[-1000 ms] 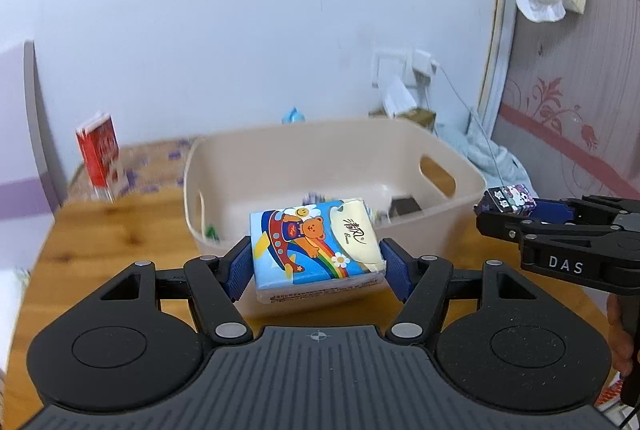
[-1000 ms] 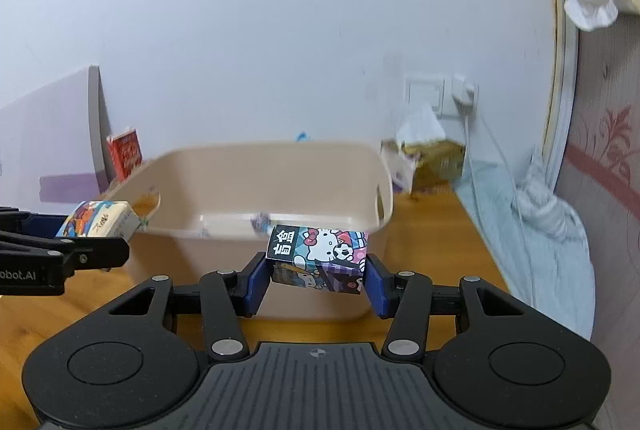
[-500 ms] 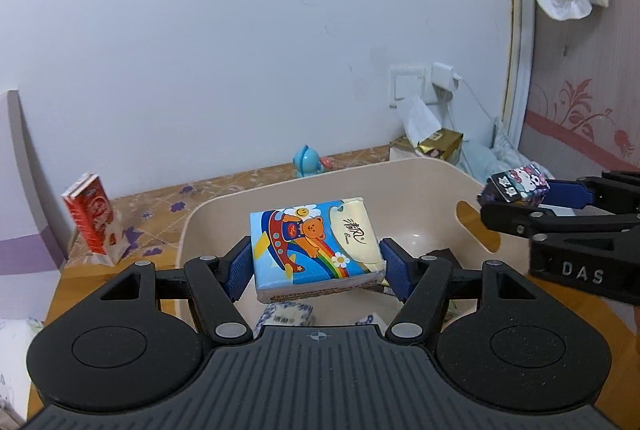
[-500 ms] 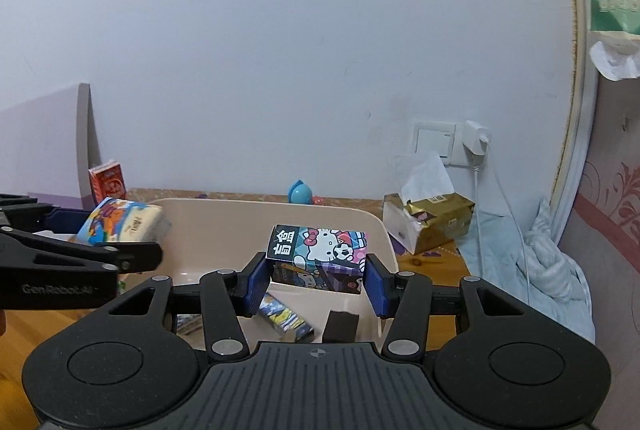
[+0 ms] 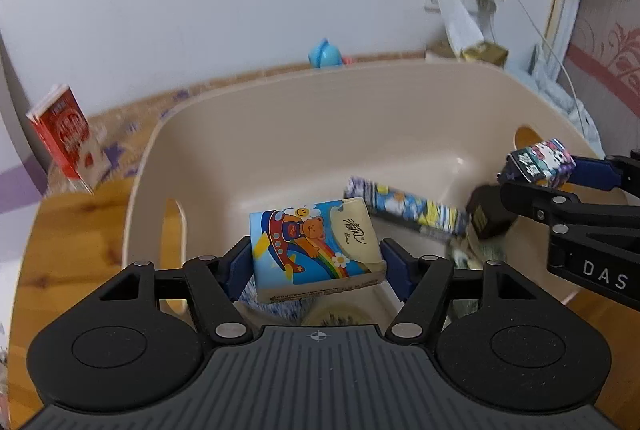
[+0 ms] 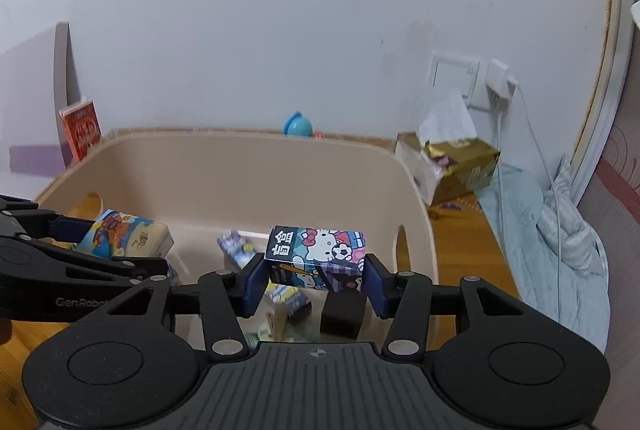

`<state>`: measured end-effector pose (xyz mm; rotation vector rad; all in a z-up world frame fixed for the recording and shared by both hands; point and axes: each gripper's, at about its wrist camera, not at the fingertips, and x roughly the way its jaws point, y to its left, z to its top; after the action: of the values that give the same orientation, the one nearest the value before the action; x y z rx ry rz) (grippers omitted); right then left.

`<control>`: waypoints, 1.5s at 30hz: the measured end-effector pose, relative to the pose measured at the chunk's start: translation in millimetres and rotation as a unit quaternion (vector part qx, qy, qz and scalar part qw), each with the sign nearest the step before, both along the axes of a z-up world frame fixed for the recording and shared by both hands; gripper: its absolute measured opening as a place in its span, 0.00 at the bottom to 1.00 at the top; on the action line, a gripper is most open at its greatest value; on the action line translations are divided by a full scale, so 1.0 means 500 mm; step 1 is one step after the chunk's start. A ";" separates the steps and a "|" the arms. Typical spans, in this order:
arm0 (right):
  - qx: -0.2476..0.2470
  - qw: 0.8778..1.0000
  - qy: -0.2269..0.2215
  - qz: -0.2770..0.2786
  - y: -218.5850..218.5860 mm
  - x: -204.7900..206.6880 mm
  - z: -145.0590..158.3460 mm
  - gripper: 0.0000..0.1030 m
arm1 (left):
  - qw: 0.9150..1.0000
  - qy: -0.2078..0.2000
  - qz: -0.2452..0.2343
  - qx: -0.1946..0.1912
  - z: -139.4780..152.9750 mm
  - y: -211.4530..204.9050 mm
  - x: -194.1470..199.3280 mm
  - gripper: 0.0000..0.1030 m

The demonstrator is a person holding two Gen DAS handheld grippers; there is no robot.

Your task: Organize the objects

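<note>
Left claw (image 5: pixel 316 262) clamped on cartoon tissue pack (image 5: pixel 316 244), blue pads on both short sides, pack held over beige bin (image 5: pixel 280 118), above near-left part of interior. Same pack visible in right wrist cam (image 6: pixel 126 238) at left, above the bin's left handle cutout. Right claw (image 6: pixel 316 278) clamped on Hello Kitty box (image 6: pixel 318 256), printed face up, box roughly level, suspended over bin's right half; from left cam the box (image 5: pixel 542 162) sits near the right-side handle cutout, above rim lvl. Neither item touching bin floor as far as I can tell. Bin contents: long blue/yellow patterned box (image 5: pixel 412 208) lying on floor, small dark block (image 6: pixel 342 314) below the Kitty box, some other wrappers/pkts near front wall, too blurry to ID. Bin sits on wooden worktop (image 5: pixel 68 250). Off-bin: red carton (image 5: pixel 66 140) upright at left by wall, blue round toy (image 6: pixel 298 126) behind bin's far rim, gold tissue box (image 6: pixel 460 162) w/ tissue sticking up to the right, wall socket w/ charger (image 6: pixel 498 84) + cable, pale blue cloth (image 6: pixel 552 222) bunched at far right.
</note>
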<state>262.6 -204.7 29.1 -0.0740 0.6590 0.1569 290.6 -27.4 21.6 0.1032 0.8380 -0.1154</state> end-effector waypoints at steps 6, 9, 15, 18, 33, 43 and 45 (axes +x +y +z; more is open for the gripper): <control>0.008 1.000 -0.003 -0.005 -0.006 -0.026 0.010 0.81 | 1.000 0.001 -0.003 -0.009 0.016 0.009 -0.026 0.73; 0.005 1.000 -0.009 -0.008 -0.013 -0.049 0.024 0.90 | 1.000 -0.017 0.004 -0.011 0.041 0.011 -0.052 0.84; 0.008 1.000 -0.022 -0.012 -0.025 -0.099 0.060 1.00 | 0.999 -0.047 0.009 -0.023 0.090 0.023 -0.099 0.85; 0.019 0.999 -0.027 -0.010 -0.028 -0.123 0.076 1.00 | 0.998 -0.053 0.015 -0.029 0.104 0.028 -0.121 0.85; 0.010 0.998 -0.058 0.010 -0.017 -0.290 0.126 1.00 | 0.997 -0.083 0.004 -0.009 0.138 0.006 -0.285 0.85; 0.020 0.998 -0.043 0.030 -0.020 -0.371 0.101 1.00 | 0.996 -0.090 -0.001 -0.008 0.137 0.002 -0.408 0.85; 0.014 0.998 -0.042 0.039 -0.015 -0.386 0.098 1.00 | 0.996 -0.091 -0.002 -0.013 0.133 0.004 -0.431 0.85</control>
<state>69.6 -212.4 78.0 -0.0788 0.5697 0.2368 74.9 -25.3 88.3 0.0885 0.6542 -0.1188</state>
